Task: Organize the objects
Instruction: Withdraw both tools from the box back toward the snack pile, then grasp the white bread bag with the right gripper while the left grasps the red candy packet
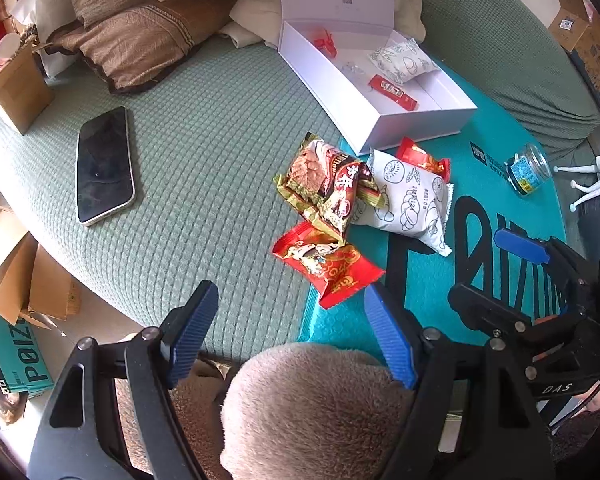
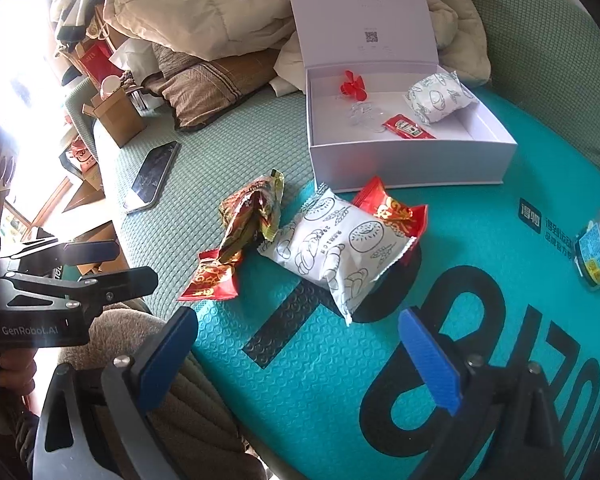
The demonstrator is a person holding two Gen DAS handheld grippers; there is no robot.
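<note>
Beside the open white box (image 2: 404, 160), snack packets (image 2: 336, 248) lie heaped on the teal mailer's (image 2: 320, 360) edge. Both the left claw (image 1: 288, 336) and the right claw (image 2: 300, 356) hover apart, empty.

I read "GenRobot.AI" on my left gripper (image 2: 100, 258), "DAS" on my right gripper (image 1: 456, 264), and "POIZON" on the teal box (image 1: 14, 354).

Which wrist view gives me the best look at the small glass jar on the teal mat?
The left wrist view: the small glass jar lies on its side, whole, open mouth and label visible. The right wrist view shows the jar at the frame's right edge, partly cropped and stretched.
</note>
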